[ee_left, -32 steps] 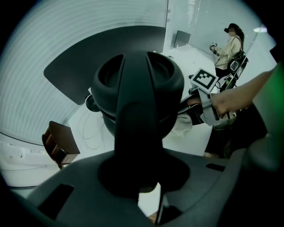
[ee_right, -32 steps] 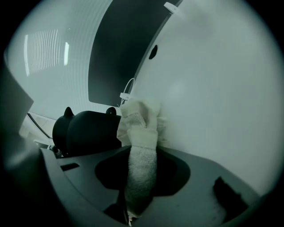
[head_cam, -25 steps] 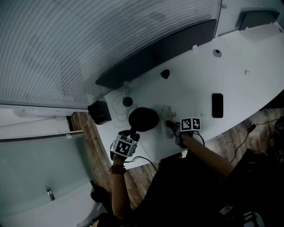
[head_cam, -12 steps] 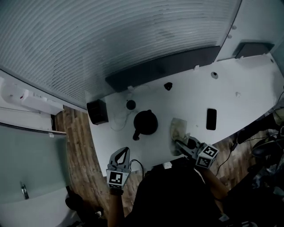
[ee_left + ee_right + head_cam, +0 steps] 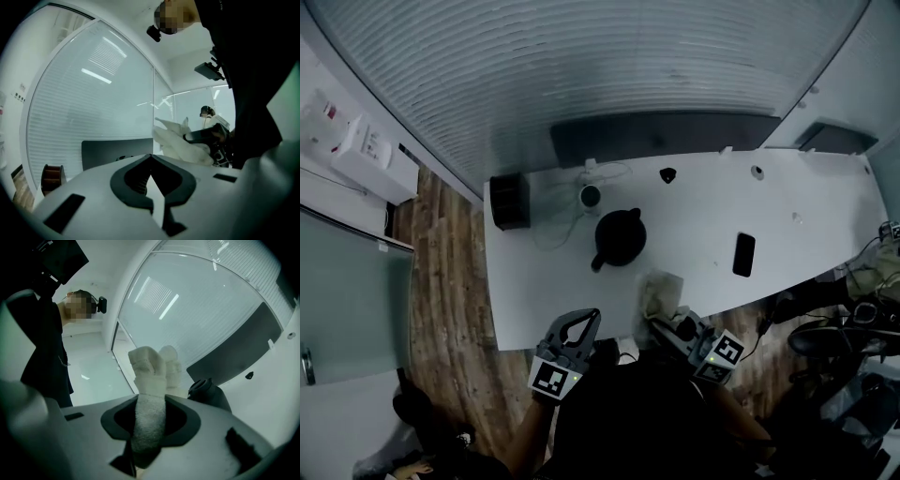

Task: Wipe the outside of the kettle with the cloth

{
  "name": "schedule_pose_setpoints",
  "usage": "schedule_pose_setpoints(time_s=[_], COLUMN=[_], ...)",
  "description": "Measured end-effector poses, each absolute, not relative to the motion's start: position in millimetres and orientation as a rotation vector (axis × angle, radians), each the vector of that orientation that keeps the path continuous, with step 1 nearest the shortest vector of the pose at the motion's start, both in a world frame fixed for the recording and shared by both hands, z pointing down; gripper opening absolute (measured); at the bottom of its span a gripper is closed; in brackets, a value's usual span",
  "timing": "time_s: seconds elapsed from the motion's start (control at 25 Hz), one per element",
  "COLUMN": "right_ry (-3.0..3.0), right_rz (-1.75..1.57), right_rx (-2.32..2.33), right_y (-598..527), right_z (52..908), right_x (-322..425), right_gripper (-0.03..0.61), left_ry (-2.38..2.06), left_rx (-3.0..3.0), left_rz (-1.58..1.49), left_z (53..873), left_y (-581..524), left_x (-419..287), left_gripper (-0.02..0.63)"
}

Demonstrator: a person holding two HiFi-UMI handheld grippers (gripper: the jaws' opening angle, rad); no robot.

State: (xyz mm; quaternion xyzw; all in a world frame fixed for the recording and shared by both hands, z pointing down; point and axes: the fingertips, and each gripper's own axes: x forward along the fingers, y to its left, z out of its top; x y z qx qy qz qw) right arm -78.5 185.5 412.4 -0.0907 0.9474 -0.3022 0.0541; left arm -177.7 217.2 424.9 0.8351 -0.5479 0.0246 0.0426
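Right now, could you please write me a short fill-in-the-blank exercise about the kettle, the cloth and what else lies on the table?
1. The white terry cloth is pinched between the jaws of the ___ gripper.
2. The round black kettle stands on the white ___, apart from the cloth.
3. In the head view, the flat black phone lies to the kettle's ___.

Missing words: right; table; right.

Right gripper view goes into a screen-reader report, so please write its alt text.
The right tongs are shut on a white cloth that sticks up between them. Behind it, a black kettle stands on a white table.
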Motion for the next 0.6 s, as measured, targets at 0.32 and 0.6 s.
schedule_pose_setpoints(time_s=[0.32, 0.6], right_ry=[3.066, 3.084], right_rz=[-0.715, -0.715], right_rx=[-0.102, -0.06], right_y=[242.1, 254.6], right_z=[412.5, 416.9], right_x=[-118.3, -134.5], right_gripper=[0.103, 0.103], left_ry=[-1.668, -1.764], left_rx=[2.703, 2.528], left_rz=[0.253, 0.016], left_z=[424.2, 421.7], left_y=[258.9, 263.1], left_x=[-196.7, -210.9], left_gripper=[0.003, 0.003])
